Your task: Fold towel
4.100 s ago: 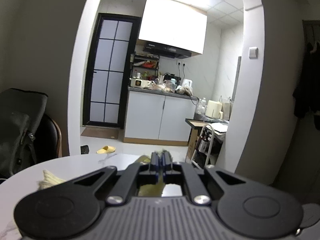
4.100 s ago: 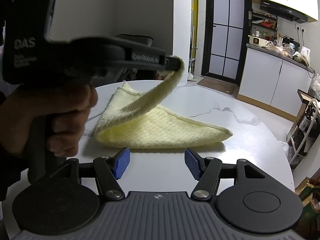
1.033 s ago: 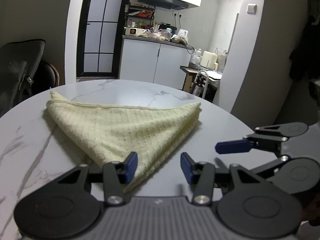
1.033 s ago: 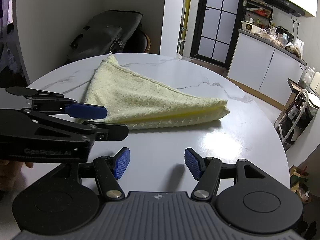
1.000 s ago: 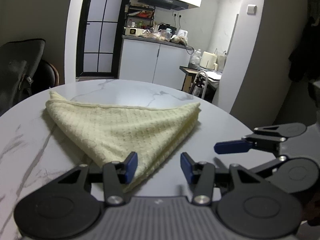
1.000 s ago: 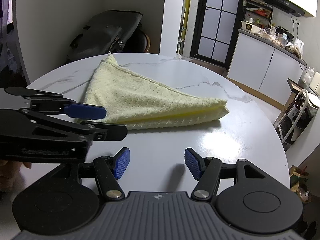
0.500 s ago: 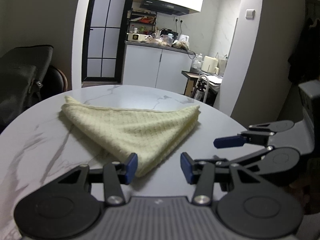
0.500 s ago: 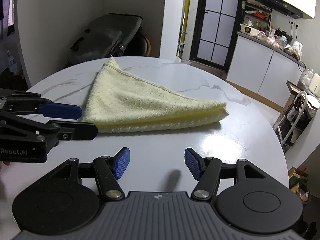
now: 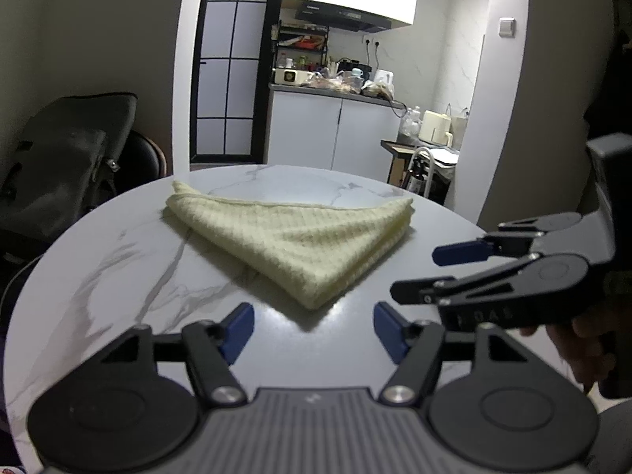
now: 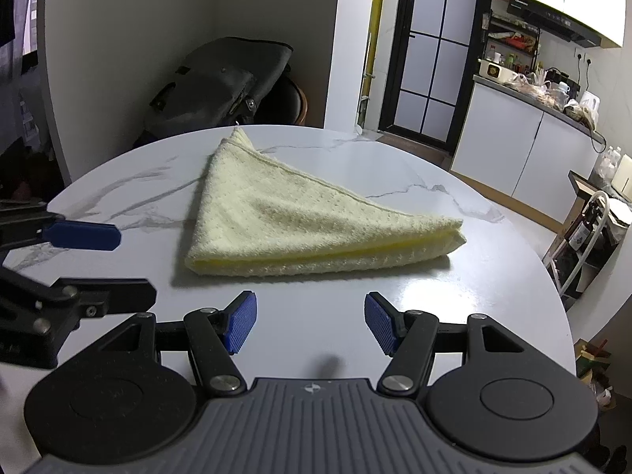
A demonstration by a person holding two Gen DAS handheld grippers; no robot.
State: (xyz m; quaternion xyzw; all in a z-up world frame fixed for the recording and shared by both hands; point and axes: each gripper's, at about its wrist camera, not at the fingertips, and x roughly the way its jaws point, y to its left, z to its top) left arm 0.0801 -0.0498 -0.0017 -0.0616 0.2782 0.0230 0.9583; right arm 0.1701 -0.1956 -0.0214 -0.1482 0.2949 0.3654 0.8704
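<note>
A pale yellow towel lies folded into a triangle on the round white marble table; the same towel fills the middle of the right wrist view. My left gripper hovers open just short of the towel's near corner, nothing between its blue pads. My right gripper is open too, a little back from the towel's long folded edge. Each gripper shows in the other's view: the right gripper at right, the left gripper at left, both apart from the cloth.
A dark bag rests on a chair behind the table. A kitchen counter and a black-framed glass door lie beyond. A wire rack stands off the table's right edge. A hand holds the right gripper.
Both grippers have drawn back from the towel and risen slightly over the last second. Four seconds ago the left gripper was shut on a lifted towel corner; now the towel lies flat, released.
</note>
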